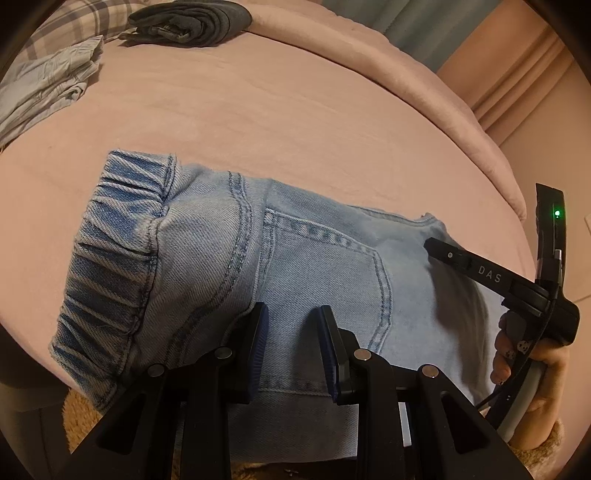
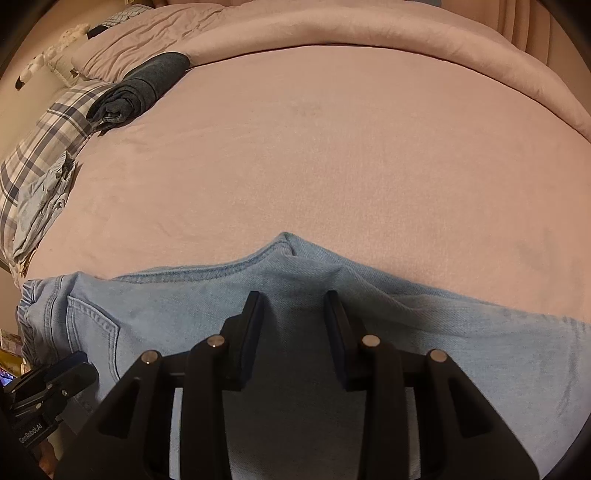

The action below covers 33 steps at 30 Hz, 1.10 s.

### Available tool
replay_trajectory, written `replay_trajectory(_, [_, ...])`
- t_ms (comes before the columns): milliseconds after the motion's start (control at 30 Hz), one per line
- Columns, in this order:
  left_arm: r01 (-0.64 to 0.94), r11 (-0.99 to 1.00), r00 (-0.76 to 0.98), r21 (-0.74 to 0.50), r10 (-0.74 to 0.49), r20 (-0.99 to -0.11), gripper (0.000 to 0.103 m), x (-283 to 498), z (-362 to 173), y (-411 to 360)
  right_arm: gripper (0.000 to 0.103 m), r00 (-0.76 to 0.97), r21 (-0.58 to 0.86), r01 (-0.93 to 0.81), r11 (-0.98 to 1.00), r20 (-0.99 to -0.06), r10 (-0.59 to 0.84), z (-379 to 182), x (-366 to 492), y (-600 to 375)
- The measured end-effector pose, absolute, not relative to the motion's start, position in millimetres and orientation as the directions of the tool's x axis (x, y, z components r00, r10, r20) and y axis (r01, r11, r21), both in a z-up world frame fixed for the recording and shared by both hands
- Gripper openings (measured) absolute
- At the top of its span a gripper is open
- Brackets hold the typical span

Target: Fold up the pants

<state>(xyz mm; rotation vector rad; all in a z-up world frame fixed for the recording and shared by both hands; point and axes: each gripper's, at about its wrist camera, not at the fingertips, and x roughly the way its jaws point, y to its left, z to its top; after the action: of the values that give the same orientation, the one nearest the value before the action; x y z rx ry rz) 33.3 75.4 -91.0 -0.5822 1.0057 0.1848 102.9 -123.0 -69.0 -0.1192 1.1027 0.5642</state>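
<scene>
Light-blue denim pants [image 1: 314, 258] lie flat on the pink bed, the gathered elastic waistband [image 1: 114, 251] at the left and a back pocket [image 1: 325, 277] facing up. My left gripper [image 1: 293, 310] hovers over that pocket with its jaws apart and flat denim showing between the blue pads. The right wrist view shows the pants [image 2: 443, 332] running across the frame, with the crotch point [image 2: 284, 238] at the far edge. My right gripper [image 2: 293, 295] hangs over the seat area, jaws apart, no fabric pinched. One of its fingers [image 1: 461, 262] shows at the right of the left wrist view, held by a hand [image 1: 524, 362].
A pink blanket [image 2: 332, 147] covers the bed. A dark folded garment [image 2: 140, 88] and a crumpled pale-blue garment [image 2: 44, 199] lie at the far left by a plaid pillow [image 2: 55, 129]. A rolled duvet [image 2: 369, 33] lines the back edge.
</scene>
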Motion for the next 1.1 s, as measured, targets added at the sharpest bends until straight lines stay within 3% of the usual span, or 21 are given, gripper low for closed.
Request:
replay_trajectory(900, [-0.421,0.799,0.555,-0.429,-0.147,-0.819,0.027,26,-91,84,0.036,0.336,0.162,-0.473,0.866,-0.876,0.347,-70,104,-116])
replay_trajectory(1100, [-0.402,0.827,0.570,-0.393,-0.110,-0.814,0.027,20,-89,78,0.036,0.325,0.161,-0.474,0.866,-0.882,0.342,-69,107,-114])
